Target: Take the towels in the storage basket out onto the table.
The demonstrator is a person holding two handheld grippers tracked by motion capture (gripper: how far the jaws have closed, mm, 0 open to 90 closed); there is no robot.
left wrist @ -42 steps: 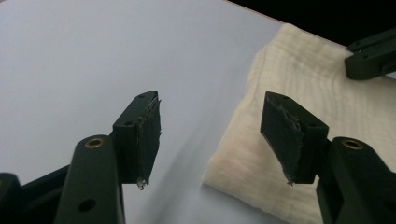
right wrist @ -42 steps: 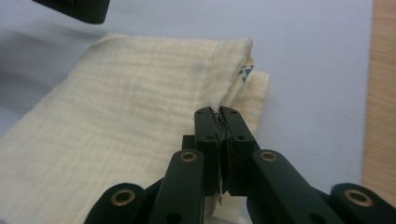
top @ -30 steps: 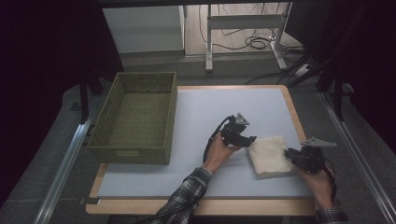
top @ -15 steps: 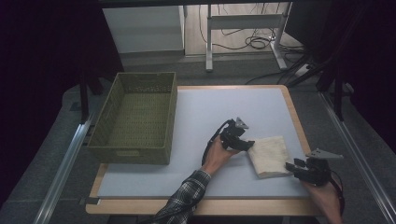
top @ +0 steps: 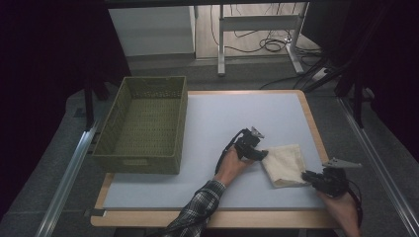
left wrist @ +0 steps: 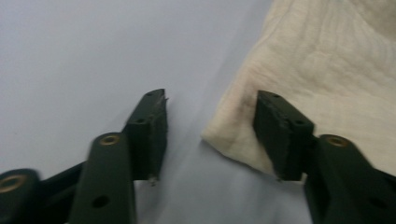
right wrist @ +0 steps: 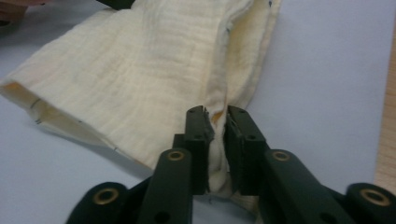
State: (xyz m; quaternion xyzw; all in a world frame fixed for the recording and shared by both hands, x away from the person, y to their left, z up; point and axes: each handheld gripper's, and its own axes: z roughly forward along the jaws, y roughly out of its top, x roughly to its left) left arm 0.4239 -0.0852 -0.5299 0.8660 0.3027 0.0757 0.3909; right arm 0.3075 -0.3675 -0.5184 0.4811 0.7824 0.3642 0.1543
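Basket point(top: 141, 126): green, woven, nothing in it, well off to the left of both grippers on the far left of the table point(top: 207, 118). Untouched.

Left gripper point(top: 256, 152): held in the person's left hand, resting at the left corner of the cloth point(top: 285, 164). Its jaws have just been closing but stand apart; in the left gripper view one finger point(left wrist: 152, 133) sits on bare table, the other on top of the cloth's edge point(left wrist: 327, 84), with the cloth corner lying in the gap. The pads do not yet press on it, so no grip here.

Cloth: cream, folded to a small rectangle, lying flat between the two grippers, touching both.

Right gripper point(top: 316, 178): held in the person's right hand at the cloth's near right corner. Its jaws have just been closing and are now clamped on a bunched fold of the cloth point(right wrist: 140, 70), as the right gripper view shows.

Progress, as judged: the cloth looks already folded at least once; the right corner is secured, the left corner is not. Left to do: pinch the left corner, then lift or fold again. The basket may be where it goes, though that is uncertain.
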